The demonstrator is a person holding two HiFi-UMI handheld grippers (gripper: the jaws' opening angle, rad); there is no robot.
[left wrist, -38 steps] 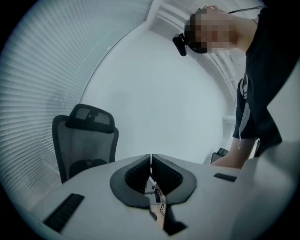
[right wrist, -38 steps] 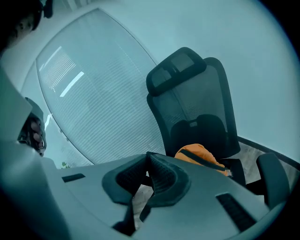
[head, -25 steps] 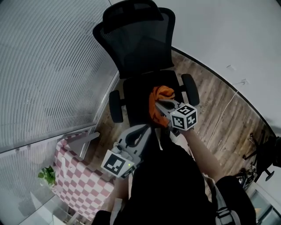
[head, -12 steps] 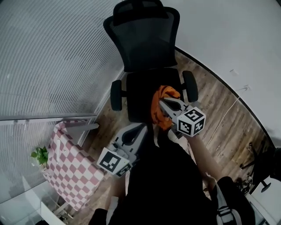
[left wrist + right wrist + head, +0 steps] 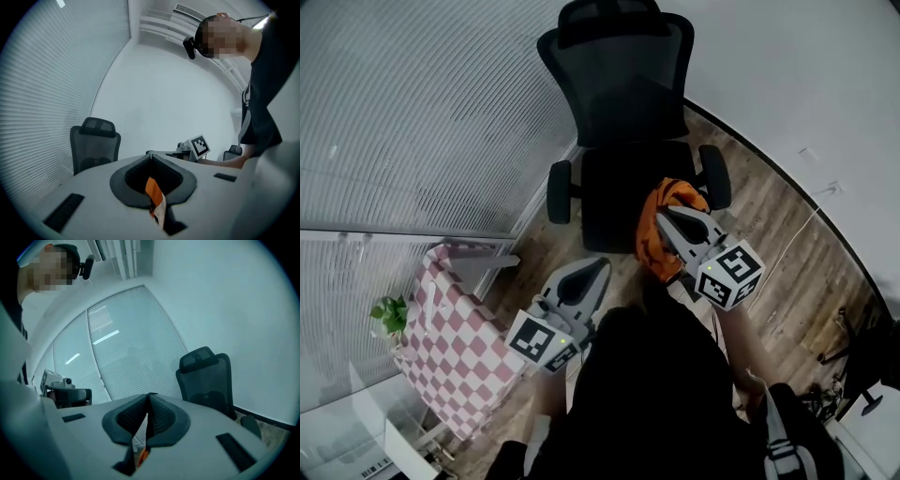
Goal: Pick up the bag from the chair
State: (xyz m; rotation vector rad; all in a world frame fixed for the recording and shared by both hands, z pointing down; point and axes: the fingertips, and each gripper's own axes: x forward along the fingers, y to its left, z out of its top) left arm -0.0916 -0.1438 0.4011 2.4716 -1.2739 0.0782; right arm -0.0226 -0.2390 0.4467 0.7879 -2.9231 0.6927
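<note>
Now we hold the bag point(image 5: 654, 239) in our right tongs point(image 5: 671, 217). Their jaws are pinched almost together on its orange cloth. The right gripper view shows only a thin slit between them, with a sliver of orange below. The bag hangs from them at the front corner of the chair point(image 5: 623, 103), just by the armrest point(image 5: 715, 176); we cannot tell whether it touches the seat. Our left tongs point(image 5: 598, 267) hover apart from the bag, over the wooden floor point(image 5: 769, 225), with their jaws closed tip to tip. An orange-and-white strip point(image 5: 153, 197) shows in the hollow behind those tips, and we cannot tell what it is. To our left are a pink checked cloth point(image 5: 450, 342) and a small plant point(image 5: 389, 317).
</note>
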